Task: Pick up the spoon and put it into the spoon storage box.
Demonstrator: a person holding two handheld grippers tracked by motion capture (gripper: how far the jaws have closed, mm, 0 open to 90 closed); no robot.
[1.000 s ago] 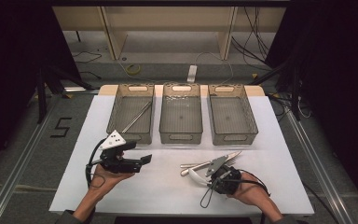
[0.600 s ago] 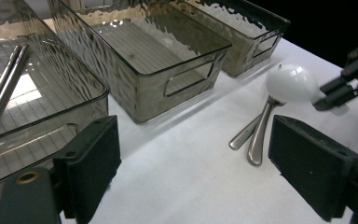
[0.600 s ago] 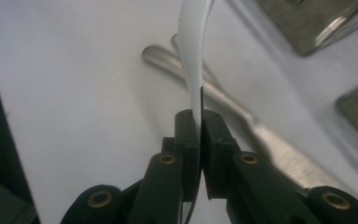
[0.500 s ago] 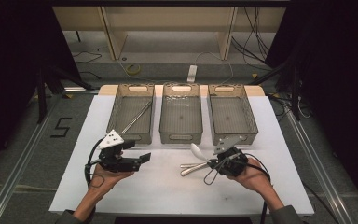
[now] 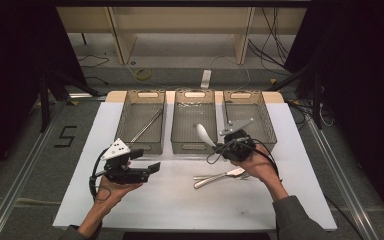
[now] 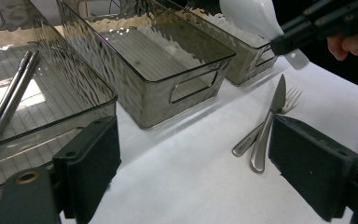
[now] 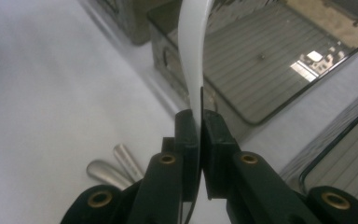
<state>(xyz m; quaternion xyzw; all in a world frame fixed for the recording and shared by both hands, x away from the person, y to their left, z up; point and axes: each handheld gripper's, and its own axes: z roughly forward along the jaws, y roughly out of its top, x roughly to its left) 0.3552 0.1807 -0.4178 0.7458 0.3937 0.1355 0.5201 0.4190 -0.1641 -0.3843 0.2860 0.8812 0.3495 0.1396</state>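
Clamped in the right gripper (image 5: 219,145), the white plastic spoon (image 5: 203,134) hangs at frame centre over the middle smoky-clear bin (image 5: 194,95), not yet dropped, while a steel knife (image 5: 219,177) and fork (image 6: 290,101) wait below and the left gripper (image 5: 152,167) gapes empty.

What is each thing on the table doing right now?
White spoon: lifted, pinched in the right gripper.
Left gripper: open, holding nothing.
Knife and fork: lying together on the table.
Left bin: holds metal chopsticks.
Middle bin: empty.
Right bin: empty.
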